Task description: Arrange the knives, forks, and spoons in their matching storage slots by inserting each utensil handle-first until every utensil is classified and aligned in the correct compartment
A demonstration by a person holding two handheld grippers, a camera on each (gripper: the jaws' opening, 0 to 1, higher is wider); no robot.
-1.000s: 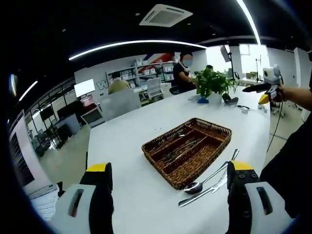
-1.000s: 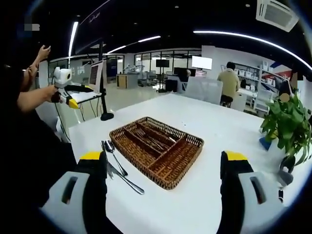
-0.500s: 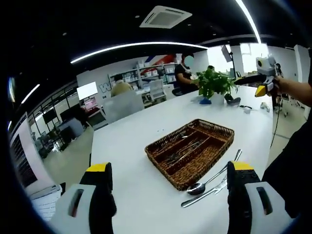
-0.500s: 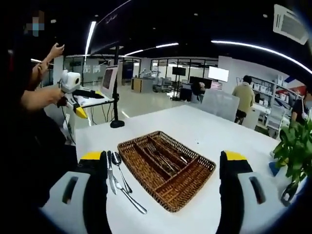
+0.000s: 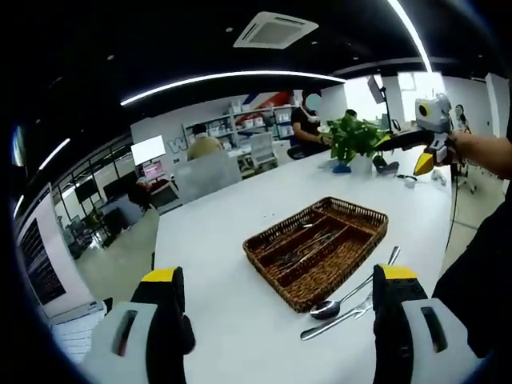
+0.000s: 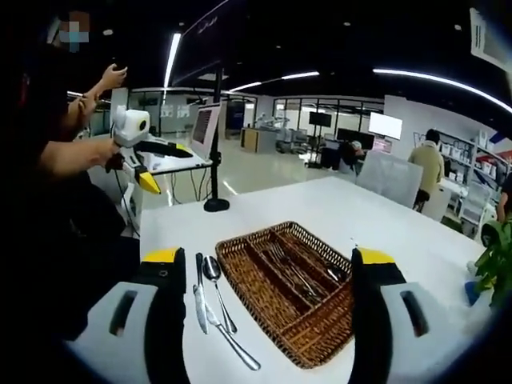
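Note:
A brown wicker cutlery basket point(image 5: 316, 248) with long compartments stands on the white table point(image 5: 216, 264). Several utensils point(image 5: 300, 250) lie inside it. Beside its near edge a spoon point(image 5: 330, 307) and a knife point(image 5: 362, 304) lie loose on the table. In the right gripper view the same basket point(image 6: 292, 292) is at centre, with a knife point(image 6: 199, 298), a spoon point(image 6: 214, 278) and one more utensil point(image 6: 234, 342) to its left. My left gripper point(image 5: 280, 274) is open above the table, holding nothing. My right gripper point(image 6: 268, 256) is open too, short of the basket.
A potted plant point(image 5: 352, 136) stands at the table's far end, and its leaves point(image 6: 492, 268) show at the right. A monitor stand point(image 6: 214, 152) rises beyond the table corner. The other hand-held gripper shows at each view's side. People sit at desks in the background.
Both views have shifted a little as the hands moved. The basket and loose utensils lie where they were. Both grippers stay open.

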